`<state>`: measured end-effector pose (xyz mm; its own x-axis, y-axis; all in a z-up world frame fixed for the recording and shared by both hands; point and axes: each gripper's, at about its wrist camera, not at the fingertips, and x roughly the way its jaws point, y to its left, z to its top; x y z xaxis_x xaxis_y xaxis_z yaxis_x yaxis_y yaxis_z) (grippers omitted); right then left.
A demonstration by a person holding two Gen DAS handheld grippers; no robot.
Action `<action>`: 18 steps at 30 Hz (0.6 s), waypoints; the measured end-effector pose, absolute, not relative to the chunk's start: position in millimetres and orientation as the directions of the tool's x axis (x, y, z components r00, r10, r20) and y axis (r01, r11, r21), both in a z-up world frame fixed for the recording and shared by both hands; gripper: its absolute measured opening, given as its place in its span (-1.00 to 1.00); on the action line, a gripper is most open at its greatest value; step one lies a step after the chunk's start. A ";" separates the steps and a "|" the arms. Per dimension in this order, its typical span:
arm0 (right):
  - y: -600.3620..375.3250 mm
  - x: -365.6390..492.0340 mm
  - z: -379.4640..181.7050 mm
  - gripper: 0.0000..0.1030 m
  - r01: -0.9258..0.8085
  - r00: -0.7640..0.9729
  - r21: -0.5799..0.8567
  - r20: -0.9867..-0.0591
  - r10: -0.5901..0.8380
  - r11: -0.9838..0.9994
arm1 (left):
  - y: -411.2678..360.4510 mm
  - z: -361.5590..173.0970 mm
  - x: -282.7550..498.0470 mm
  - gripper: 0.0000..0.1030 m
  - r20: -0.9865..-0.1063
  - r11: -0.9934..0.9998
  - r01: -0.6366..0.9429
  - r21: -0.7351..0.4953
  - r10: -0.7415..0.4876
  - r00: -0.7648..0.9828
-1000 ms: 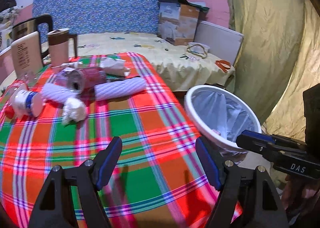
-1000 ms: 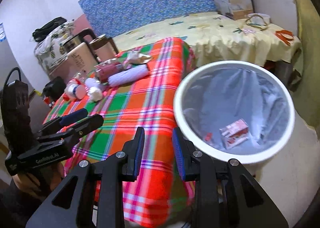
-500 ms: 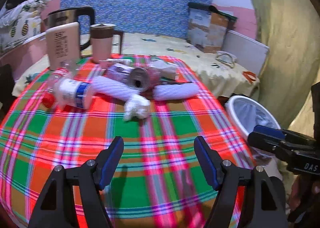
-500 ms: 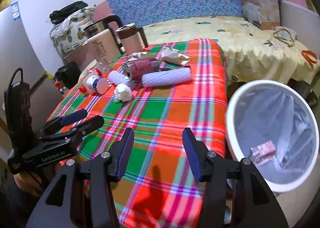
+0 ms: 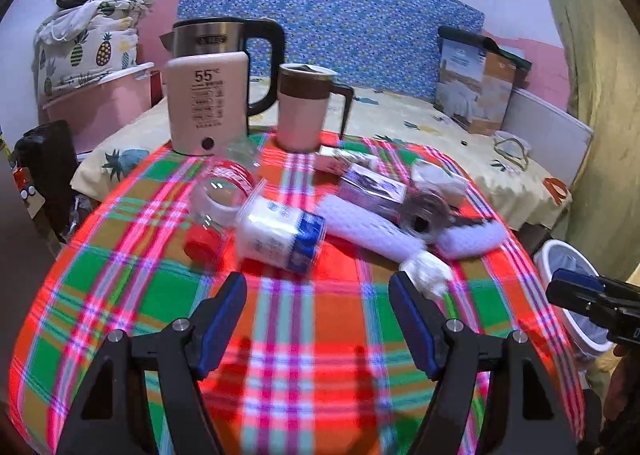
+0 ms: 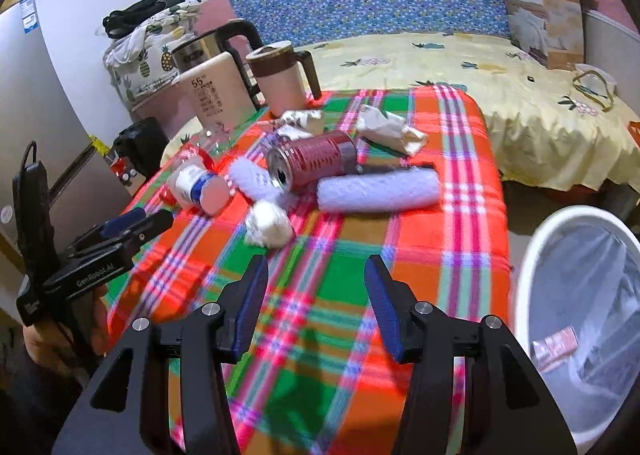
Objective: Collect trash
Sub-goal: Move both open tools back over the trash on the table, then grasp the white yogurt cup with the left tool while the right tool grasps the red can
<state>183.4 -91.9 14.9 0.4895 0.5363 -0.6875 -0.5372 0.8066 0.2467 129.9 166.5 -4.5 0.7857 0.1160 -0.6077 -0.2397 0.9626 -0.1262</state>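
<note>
Plaid cloth in red, green and orange covers the table point(image 6: 448, 239), and the trash lies bunched across its far half. Beside the table's right edge stands the white bin point(image 6: 532, 255), lined with a clear bag; a small pink packet point(image 6: 556, 345) lies at its bottom. Behind the trash stand a kettle point(image 5: 224, 39), a beige box point(image 5: 206, 103) marked 55, and a lidded mug point(image 5: 304, 107). In the pile, two white foam rolls point(image 6: 378, 189) flank a red can point(image 6: 316, 159) lying on its side, mouth toward the cameras. A white cup point(image 5: 280, 235) with a blue band lies tipped left of them, next to a clear bottle point(image 5: 220, 195) with a red cap. A crumpled tissue point(image 6: 267, 224) sits nearest the grippers. The left gripper point(image 5: 318, 319) hangs over the cloth with jaws wide apart, holding nothing. The right gripper point(image 6: 316, 305) has just been opening; its jaws stand apart and empty.
</note>
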 end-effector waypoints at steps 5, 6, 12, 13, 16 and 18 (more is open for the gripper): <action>-72.1 204.1 17.4 0.11 -0.522 0.492 0.296 -0.661 0.566 0.800 | 181.2 -8.7 145.9 0.51 -0.608 0.967 -0.232 -0.101 0.125 0.784; -66.0 209.8 18.2 0.16 -0.519 0.499 0.293 -0.659 0.562 0.803 | 182.7 -9.6 149.1 0.51 -0.609 0.968 -0.230 -0.096 0.125 0.783; -31.2 238.5 20.0 0.18 -0.503 0.530 0.251 -0.666 0.525 0.827 | 191.0 -12.5 160.4 0.53 -0.606 0.973 -0.215 -0.084 0.121 0.786; -26.6 243.7 19.0 0.18 -0.500 0.533 0.245 -0.670 0.518 0.831 | 192.4 -12.5 162.2 0.54 -0.604 0.973 -0.215 -0.079 0.125 0.787; -13.5 259.5 9.1 0.18 -0.462 0.550 0.203 -0.698 0.458 0.863 | 196.0 -12.5 166.9 0.58 -0.601 0.975 -0.213 -0.068 0.131 0.788; -13.8 265.7 1.8 0.23 -0.443 0.534 0.207 -0.721 0.442 0.872 | 198.3 -13.2 169.5 0.62 -0.602 0.976 -0.209 -0.068 0.127 0.788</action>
<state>265.7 -13.8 1.8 0.5341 0.4422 -0.7205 -0.4429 0.8723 0.2070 169.5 198.3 -13.2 0.7884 0.1269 -0.6019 -0.2087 0.9756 -0.0676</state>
